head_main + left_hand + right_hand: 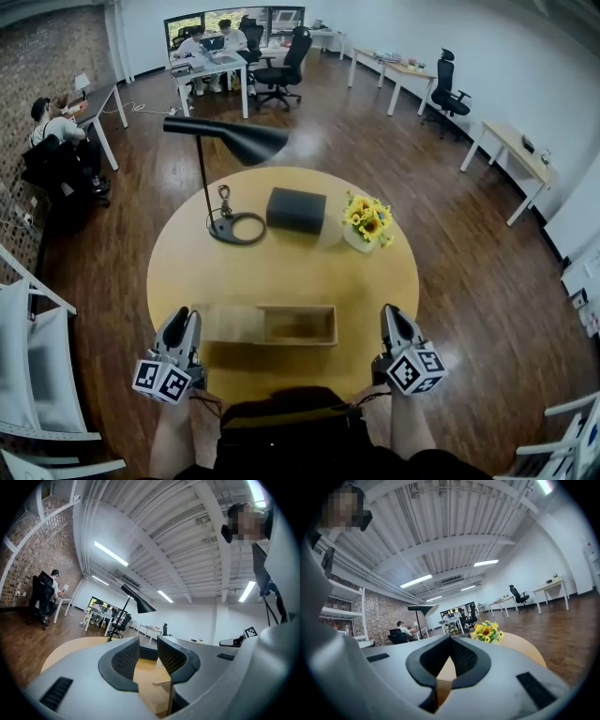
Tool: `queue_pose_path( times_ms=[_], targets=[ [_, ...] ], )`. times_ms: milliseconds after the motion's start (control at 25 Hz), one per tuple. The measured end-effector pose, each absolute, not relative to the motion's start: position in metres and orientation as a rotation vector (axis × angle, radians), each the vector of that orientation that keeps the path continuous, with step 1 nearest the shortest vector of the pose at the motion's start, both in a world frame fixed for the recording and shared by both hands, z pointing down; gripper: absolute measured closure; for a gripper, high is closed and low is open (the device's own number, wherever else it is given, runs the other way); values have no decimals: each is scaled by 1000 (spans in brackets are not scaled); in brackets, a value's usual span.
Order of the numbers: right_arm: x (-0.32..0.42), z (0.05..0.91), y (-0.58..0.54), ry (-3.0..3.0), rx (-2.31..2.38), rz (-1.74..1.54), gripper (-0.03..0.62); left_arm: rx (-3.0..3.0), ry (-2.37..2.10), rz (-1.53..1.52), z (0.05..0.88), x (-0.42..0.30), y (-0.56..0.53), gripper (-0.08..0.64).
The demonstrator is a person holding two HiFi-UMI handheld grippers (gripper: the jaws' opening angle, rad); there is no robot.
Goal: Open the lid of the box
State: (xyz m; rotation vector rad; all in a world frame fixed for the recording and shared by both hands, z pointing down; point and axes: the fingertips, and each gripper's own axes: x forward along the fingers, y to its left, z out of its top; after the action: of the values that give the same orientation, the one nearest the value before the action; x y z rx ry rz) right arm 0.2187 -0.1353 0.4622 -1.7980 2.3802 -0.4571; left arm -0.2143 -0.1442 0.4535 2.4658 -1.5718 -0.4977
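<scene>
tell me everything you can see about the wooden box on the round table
The wooden box is pale, plain wood, long and low, lying flat near the round table's front edge. Its right part is an open, thin-walled hollow that looks empty; at its left a flat wooden panel, likely the lid, lies level with the rim. It sits between the left claw and right claw; neither touches it.

On the surface point(281, 272) the box point(298, 325) lies near; beyond it stand lamp point(246, 142) left, case point(296, 210) centre, flowers point(367, 220) right.
</scene>
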Motion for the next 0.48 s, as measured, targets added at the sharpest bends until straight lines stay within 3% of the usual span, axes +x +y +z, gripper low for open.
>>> queue_pose_path(
  times_ms=[480],
  targets=[
    [213, 439, -127, 2366, -1749, -396, 592, 2515, -1525, -545, 428, -187, -132, 448]
  ],
)
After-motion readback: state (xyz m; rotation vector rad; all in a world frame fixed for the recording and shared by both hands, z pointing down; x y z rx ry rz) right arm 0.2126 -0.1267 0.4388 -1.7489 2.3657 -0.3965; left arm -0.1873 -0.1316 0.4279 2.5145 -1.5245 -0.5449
